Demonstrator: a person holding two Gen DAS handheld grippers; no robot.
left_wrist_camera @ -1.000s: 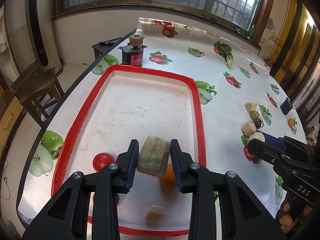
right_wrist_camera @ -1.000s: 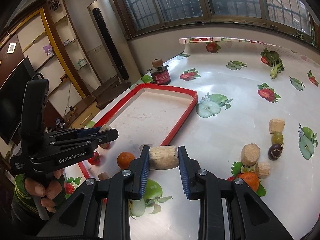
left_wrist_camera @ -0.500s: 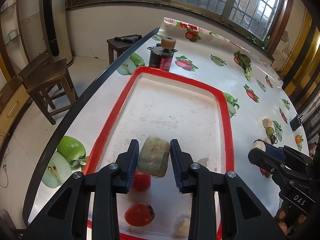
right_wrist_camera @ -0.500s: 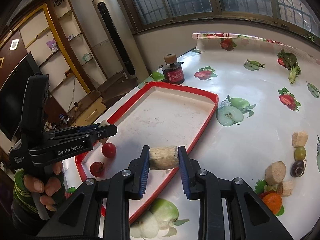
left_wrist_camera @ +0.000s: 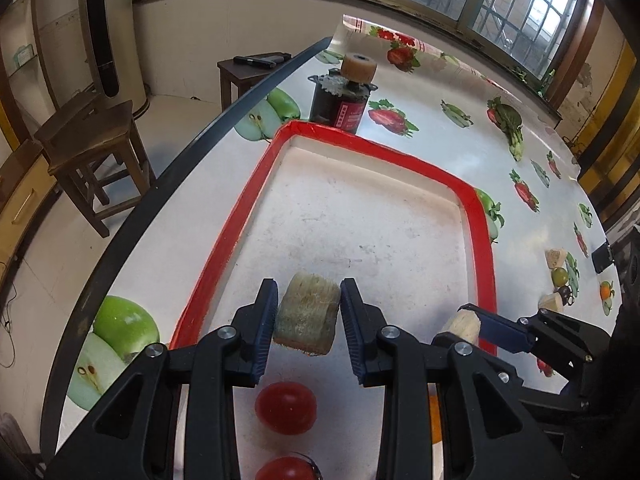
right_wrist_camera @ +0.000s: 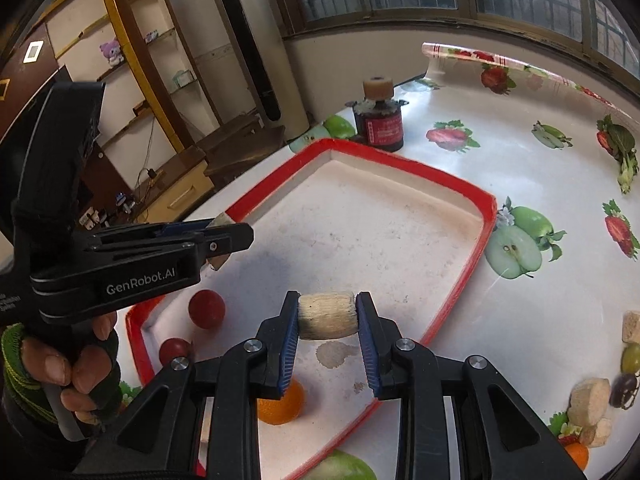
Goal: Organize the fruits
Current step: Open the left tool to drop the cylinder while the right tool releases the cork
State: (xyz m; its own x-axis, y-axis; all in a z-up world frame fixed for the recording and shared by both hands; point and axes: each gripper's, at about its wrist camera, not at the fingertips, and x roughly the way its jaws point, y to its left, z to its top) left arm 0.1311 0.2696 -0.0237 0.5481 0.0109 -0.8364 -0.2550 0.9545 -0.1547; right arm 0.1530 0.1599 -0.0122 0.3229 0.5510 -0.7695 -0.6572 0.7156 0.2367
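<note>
Left gripper [left_wrist_camera: 308,312]: clamps a greenish fibrous chunk [left_wrist_camera: 307,314], lower centre, above the red-rimmed tray [left_wrist_camera: 482,248] for dropping.
Right gripper [right_wrist_camera: 327,320]: pinches a pale cylinder piece [right_wrist_camera: 327,316] over the tray.
Tomatoes [left_wrist_camera: 286,407]: already inside, bottom.

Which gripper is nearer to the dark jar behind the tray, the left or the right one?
Neither clearly. The left gripper and right gripper both hang over the red tray's near half, with the dark jar beyond its far rim.
</note>
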